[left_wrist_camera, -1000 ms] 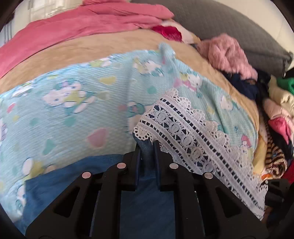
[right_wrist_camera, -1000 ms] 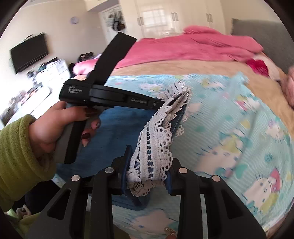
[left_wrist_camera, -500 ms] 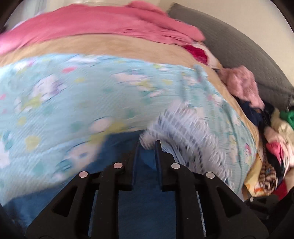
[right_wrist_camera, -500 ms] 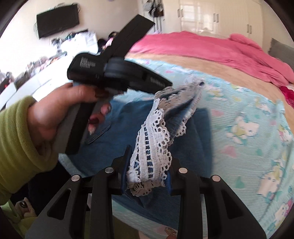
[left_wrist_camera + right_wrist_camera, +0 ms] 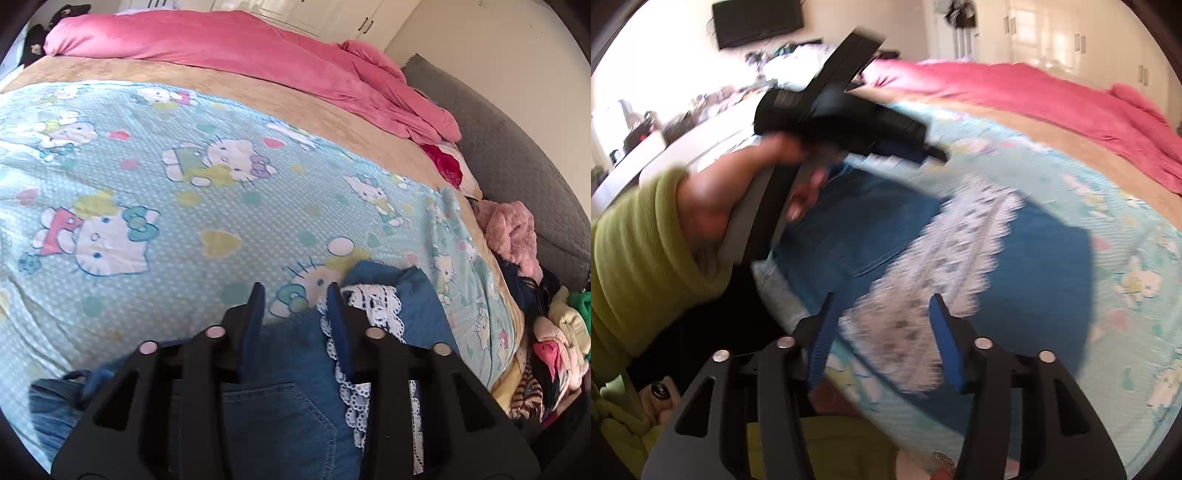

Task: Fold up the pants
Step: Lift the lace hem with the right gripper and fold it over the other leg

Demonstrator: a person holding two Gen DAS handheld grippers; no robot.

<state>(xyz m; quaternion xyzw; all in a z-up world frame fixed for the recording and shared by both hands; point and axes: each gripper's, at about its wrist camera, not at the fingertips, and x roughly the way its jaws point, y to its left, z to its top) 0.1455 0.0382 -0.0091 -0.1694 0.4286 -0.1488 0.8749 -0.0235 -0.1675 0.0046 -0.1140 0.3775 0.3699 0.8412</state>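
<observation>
Blue denim pants (image 5: pixel 291 398) with a white lace hem (image 5: pixel 373 306) lie on the pale blue cartoon-cat bedspread (image 5: pixel 147 192). In the left wrist view my left gripper (image 5: pixel 295 299) is open just above the pants, the lace by its right finger. In the right wrist view the pants (image 5: pixel 1045 254) lie folded over, the lace hem (image 5: pixel 945 266) on top, blurred. My right gripper (image 5: pixel 882 317) is open and empty above the lace. The left gripper (image 5: pixel 849 125) shows there too, held in a hand with a green sleeve.
A pink duvet (image 5: pixel 240 55) and tan blanket (image 5: pixel 295 103) cover the far bed. A pile of clothes (image 5: pixel 546 314) lies at the right by a grey headboard (image 5: pixel 517 147). A wall TV (image 5: pixel 757 18) and a cluttered white unit (image 5: pixel 665 140) stand left.
Both grippers have opened and let go of the lace hem. The pants leg now lies folded over on the bedspread. Both grippers swung left.
</observation>
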